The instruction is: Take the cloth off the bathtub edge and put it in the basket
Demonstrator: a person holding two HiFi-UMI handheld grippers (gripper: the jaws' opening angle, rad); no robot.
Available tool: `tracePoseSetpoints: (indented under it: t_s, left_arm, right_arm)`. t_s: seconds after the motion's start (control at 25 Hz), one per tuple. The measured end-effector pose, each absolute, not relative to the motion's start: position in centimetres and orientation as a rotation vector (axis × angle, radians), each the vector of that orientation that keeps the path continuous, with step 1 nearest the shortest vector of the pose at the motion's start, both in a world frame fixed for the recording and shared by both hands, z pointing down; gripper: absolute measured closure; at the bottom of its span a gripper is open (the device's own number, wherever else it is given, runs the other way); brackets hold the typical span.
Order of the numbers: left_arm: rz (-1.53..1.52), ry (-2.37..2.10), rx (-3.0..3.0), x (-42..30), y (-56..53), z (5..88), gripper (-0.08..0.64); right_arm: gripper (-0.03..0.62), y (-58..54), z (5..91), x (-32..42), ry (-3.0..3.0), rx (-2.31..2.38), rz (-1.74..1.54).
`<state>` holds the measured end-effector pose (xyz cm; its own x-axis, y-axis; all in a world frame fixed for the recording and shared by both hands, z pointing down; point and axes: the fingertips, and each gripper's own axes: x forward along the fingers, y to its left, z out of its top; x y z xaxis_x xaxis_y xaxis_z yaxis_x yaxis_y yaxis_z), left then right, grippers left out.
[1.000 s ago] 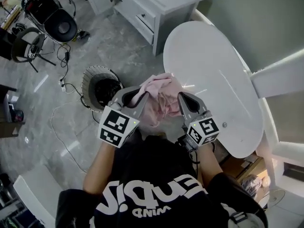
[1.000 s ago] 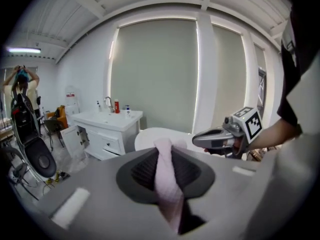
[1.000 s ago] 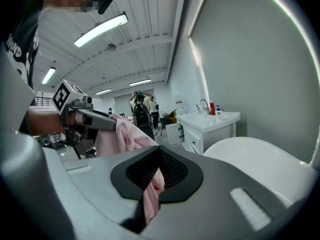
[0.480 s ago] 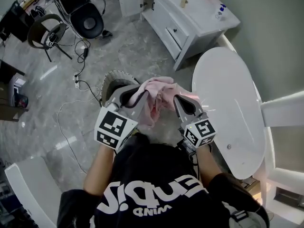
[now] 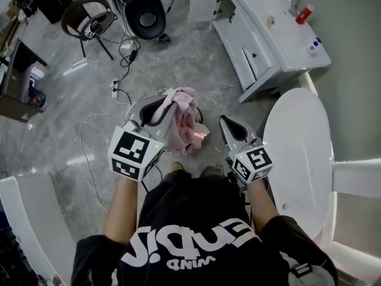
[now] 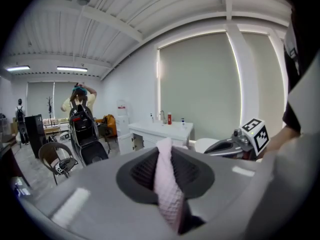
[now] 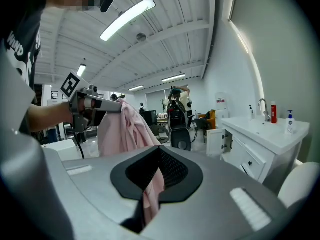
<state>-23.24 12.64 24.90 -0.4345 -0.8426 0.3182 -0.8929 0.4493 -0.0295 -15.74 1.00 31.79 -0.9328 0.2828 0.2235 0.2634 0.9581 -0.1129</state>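
Observation:
In the head view a pink cloth point(image 5: 178, 127) hangs bunched from my left gripper point(image 5: 166, 100), which is shut on it. The cloth hangs right over the round dark basket point(image 5: 198, 113) on the floor and hides nearly all of it. My right gripper point(image 5: 224, 121) is just right of the cloth. In the right gripper view a strip of the cloth point(image 7: 151, 191) is pinched in my right gripper point(image 7: 159, 151), and the left gripper point(image 7: 100, 104) holds up the rest. In the left gripper view the cloth point(image 6: 167, 189) runs between the closed pads of my left gripper point(image 6: 164, 146). The white bathtub point(image 5: 297, 154) lies to the right.
A white vanity cabinet point(image 5: 268, 34) stands beyond the tub, one door open. Two chairs point(image 5: 146, 14) stand at the far side, and cables point(image 5: 119, 88) trail over the grey floor left of the basket. A person point(image 6: 80, 96) stands far off in the room.
Both grippers have carried the cloth left, from beside the tub to over the basket. The tub now lies farther right in view. The grippers are a little farther apart.

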Motion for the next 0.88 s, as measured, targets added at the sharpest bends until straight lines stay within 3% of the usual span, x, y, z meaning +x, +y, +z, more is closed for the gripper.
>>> tracePoseSetpoints:
  t_s: [0.88]
  left_arm:
    - [0.230,-2.645,1.128,-30.7,15.9,23.1,0.511]
  right_arm:
    - [0.588,4.6,30.4,-27.6,-2.797,-0.886,0.074]
